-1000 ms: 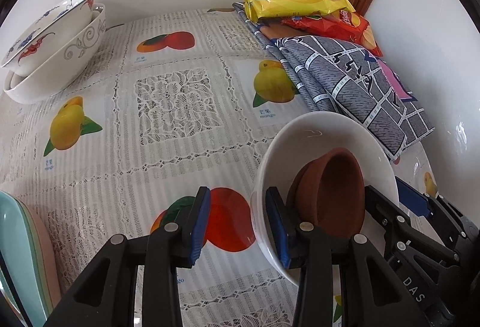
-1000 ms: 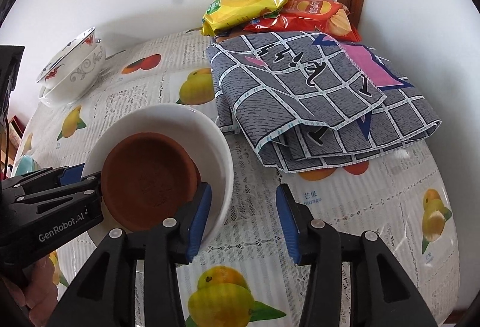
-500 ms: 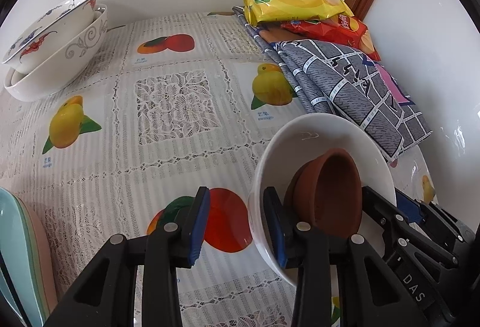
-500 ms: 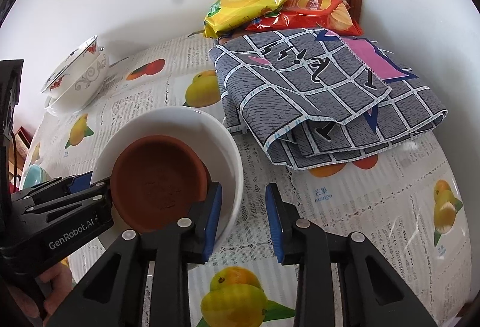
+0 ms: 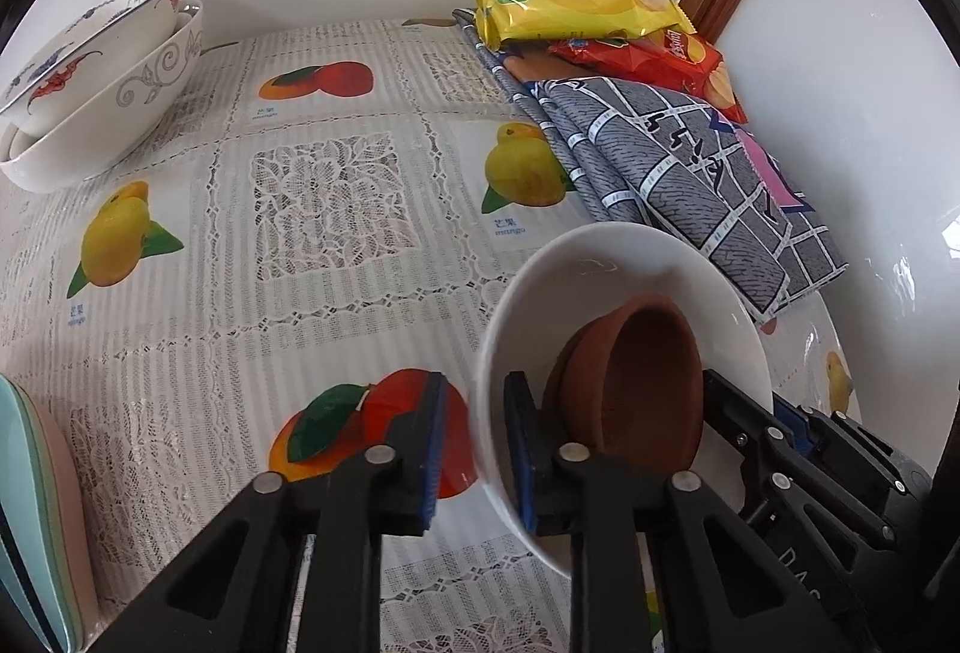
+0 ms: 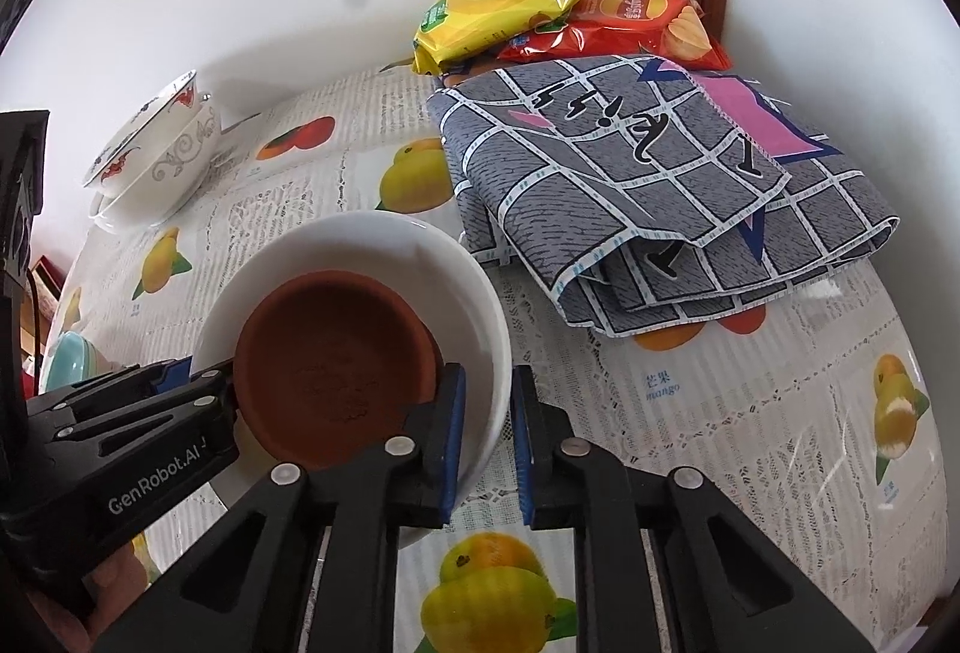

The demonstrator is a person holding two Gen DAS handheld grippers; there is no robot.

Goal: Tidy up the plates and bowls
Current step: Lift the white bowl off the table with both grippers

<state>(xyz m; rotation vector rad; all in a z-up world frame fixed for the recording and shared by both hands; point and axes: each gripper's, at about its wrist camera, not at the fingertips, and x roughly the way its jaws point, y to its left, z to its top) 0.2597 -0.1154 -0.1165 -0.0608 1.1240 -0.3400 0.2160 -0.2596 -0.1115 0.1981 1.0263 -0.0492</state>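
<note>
I had the left gripper (image 5: pixel 471 449) clamped on the near rim of the white bowl (image 5: pixel 606 263), one finger outside the wall, the other inside; its fingers had just been closing on that rim. The right gripper (image 6: pixel 485 443) pinched the opposite rim the same way, also just closed. The bowl sat on the counter (image 5: pixel 324 305) between both sets of fingers, mouth up, slightly tilted. Inside it the brown bowl (image 6: pixel 336 365) leaned against the wall beside my right inner finger, its opening facing up.
</note>
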